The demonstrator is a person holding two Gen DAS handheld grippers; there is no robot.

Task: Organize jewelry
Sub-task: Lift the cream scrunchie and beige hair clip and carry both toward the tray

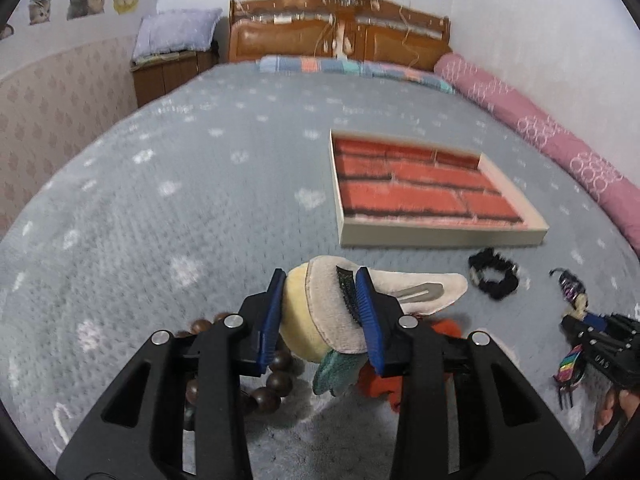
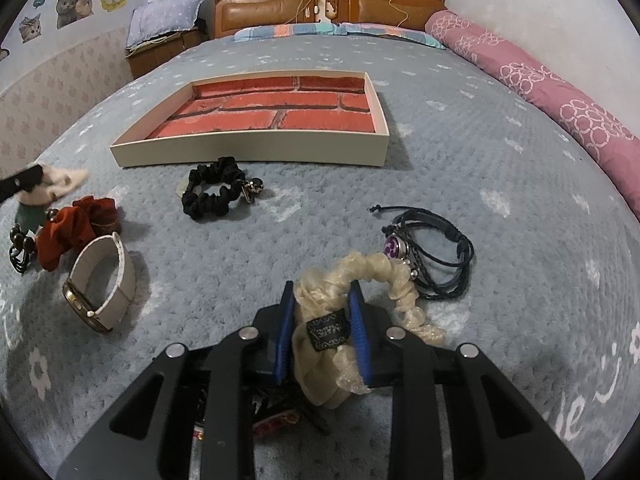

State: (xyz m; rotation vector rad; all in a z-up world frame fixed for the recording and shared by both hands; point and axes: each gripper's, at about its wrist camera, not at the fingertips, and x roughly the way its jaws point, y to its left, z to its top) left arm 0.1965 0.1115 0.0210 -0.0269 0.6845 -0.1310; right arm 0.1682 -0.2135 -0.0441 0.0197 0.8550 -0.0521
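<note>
My left gripper (image 1: 320, 280) is shut on a plush hair clip (image 1: 320, 312) with a cream ear and yellow body, lifted slightly above the bed. My right gripper (image 2: 322, 300) is shut on a cream scrunchie (image 2: 372, 276) low over the bed. The shallow tray (image 1: 440, 236) with a red brick-pattern floor lies ahead; it also shows in the right wrist view (image 2: 256, 148). A black scrunchie (image 2: 212, 192), a red scrunchie (image 2: 76, 228), a white-strap watch (image 2: 104, 284), dark cord bracelets (image 2: 436, 256) and brown wooden beads (image 1: 272, 380) lie on the bed.
The grey bedspread (image 2: 480, 160) covers the bed. A pink bolster (image 2: 540, 80) runs along the right wall. The wooden headboard (image 2: 332, 0) is at the back, a nightstand with a pillow (image 2: 164, 20) at the back left. Small colourful clips (image 1: 568, 364) lie near the right gripper.
</note>
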